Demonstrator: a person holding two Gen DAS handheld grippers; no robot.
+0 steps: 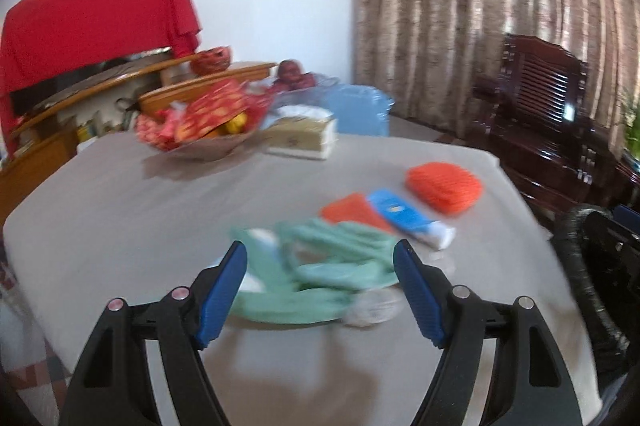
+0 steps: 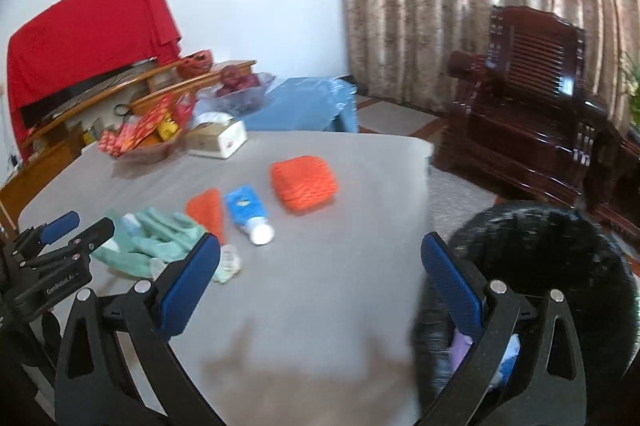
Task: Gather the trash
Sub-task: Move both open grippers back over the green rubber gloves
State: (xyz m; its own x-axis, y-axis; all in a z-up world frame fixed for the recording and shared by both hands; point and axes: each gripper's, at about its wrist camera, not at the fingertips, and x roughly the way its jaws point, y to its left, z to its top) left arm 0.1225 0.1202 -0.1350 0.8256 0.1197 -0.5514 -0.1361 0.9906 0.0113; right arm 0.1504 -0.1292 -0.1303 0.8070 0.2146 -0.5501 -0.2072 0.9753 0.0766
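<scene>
On the grey table lie green rubber gloves (image 1: 320, 266) (image 2: 156, 242), a crumpled clear wrapper (image 1: 368, 310) (image 2: 230, 264), a blue tube with a white cap (image 1: 408, 218) (image 2: 248, 211), a small orange piece (image 1: 352, 211) (image 2: 206, 209) and an orange net pad (image 1: 444, 187) (image 2: 304, 183). My left gripper (image 1: 320, 290) is open and empty just short of the gloves; it also shows in the right wrist view (image 2: 80, 226). My right gripper (image 2: 320, 286) is open and empty over the table's near right part. A black bin (image 2: 536, 266) (image 1: 592, 266) stands right of the table, with some items inside.
A bowl of red packets and fruit (image 1: 204, 125) (image 2: 148, 137) and a tissue box (image 1: 304, 137) (image 2: 218, 139) sit at the table's far side. A blue stool (image 2: 304, 105) stands behind, a dark wooden armchair (image 2: 528, 113) to the right.
</scene>
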